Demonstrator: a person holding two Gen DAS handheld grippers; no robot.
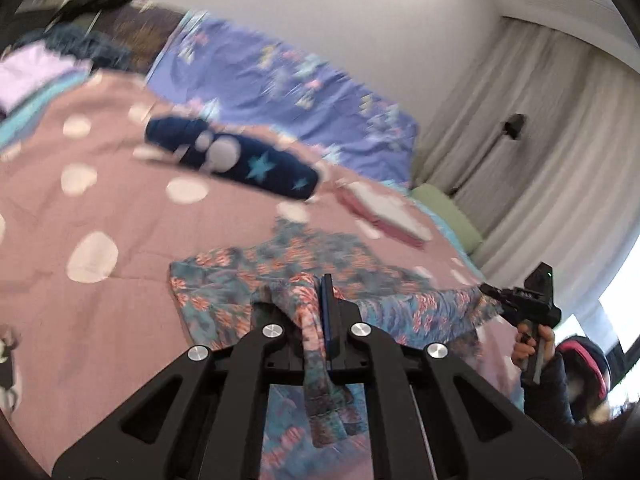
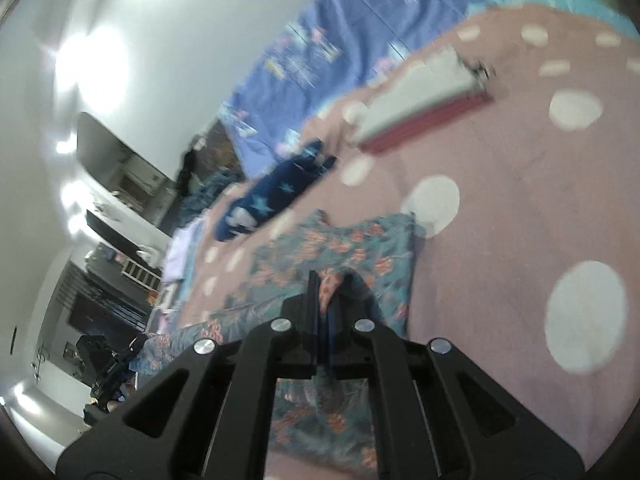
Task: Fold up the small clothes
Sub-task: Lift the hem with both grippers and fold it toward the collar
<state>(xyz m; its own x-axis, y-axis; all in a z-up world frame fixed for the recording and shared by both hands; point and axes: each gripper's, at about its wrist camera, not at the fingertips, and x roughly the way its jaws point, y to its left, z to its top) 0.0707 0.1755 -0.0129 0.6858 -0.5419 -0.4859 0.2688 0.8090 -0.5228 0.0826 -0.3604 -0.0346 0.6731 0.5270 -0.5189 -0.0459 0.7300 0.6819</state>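
Floral garment [image 1: 280, 276] spread on pink dotted bed [image 1: 100, 208] — near edge pinched in left gripper [image 1: 320, 308] and right gripper [image 2: 326, 300], both clamped on cloth. Best carried forward level, corners matched — then released together.

- The flowery cloth [image 1: 320, 268] lies spread on the bed cover [image 1: 100, 184].
- The left gripper [image 1: 320, 300] and the right gripper [image 2: 326, 292] each pinch one edge of it.
- Behind it lies the star cloth [image 1: 240, 160].
- The folded pile [image 2: 424, 104] sits to the right.
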